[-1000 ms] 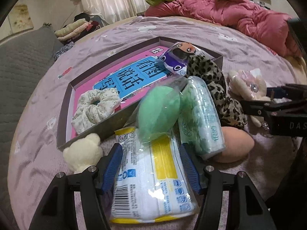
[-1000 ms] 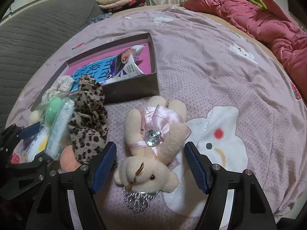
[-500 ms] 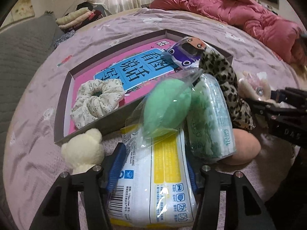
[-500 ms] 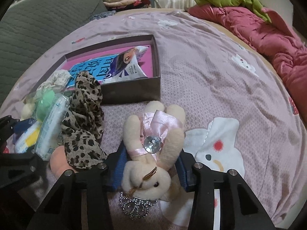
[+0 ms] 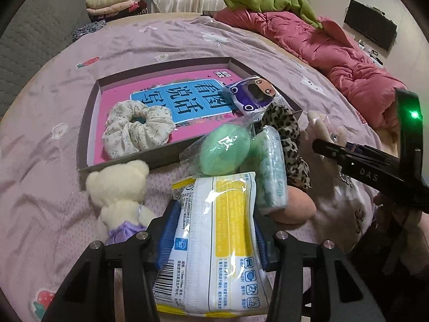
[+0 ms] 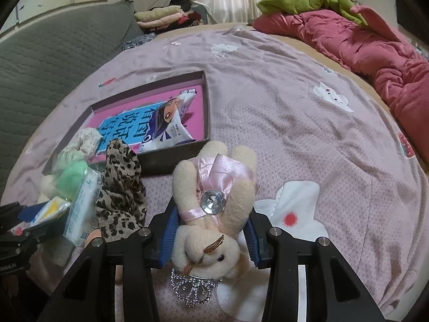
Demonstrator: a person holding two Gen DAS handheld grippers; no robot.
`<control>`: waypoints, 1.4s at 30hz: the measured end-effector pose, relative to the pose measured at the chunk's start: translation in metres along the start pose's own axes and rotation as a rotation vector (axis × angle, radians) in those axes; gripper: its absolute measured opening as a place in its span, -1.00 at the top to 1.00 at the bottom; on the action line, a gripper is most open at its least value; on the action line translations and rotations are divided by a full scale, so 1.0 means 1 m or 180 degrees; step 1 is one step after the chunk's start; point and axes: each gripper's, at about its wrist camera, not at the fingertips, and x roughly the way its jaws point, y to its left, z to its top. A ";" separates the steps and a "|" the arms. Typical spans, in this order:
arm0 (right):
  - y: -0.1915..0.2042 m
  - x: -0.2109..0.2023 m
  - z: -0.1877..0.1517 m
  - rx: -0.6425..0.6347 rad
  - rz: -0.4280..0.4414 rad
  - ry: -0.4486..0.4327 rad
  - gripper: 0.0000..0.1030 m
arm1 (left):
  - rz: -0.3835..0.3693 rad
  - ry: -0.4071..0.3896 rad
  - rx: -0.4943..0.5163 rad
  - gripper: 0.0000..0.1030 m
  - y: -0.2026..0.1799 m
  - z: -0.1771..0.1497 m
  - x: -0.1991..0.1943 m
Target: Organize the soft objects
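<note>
Left hand-held gripper (image 5: 213, 237) closing across the pack (image 5: 214, 244), right (image 6: 210, 234) holding the bunny (image 6: 211, 214); box (image 5: 88, 123) lies just beyond both

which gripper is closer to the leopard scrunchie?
Right. The right gripper, shut on the plush rabbit, sits just beside the leopard scrunchie. The left gripper, closing on the wipes pack, has packets between.

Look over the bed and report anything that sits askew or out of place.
The leopard-print scrunchie is draped over the corner wall of the shallow box, half in and half out. A printed packet leans crookedly on that corner. The floral scrunchie lies neatly inside; several soft items remain heaped outside the box.
</note>
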 end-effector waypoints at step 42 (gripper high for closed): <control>0.055 -0.054 0.023 -0.0628 0.0229 -0.0809 0.12 | 0.0136 -0.0941 -0.0560 0.05 0.041 0.019 -0.060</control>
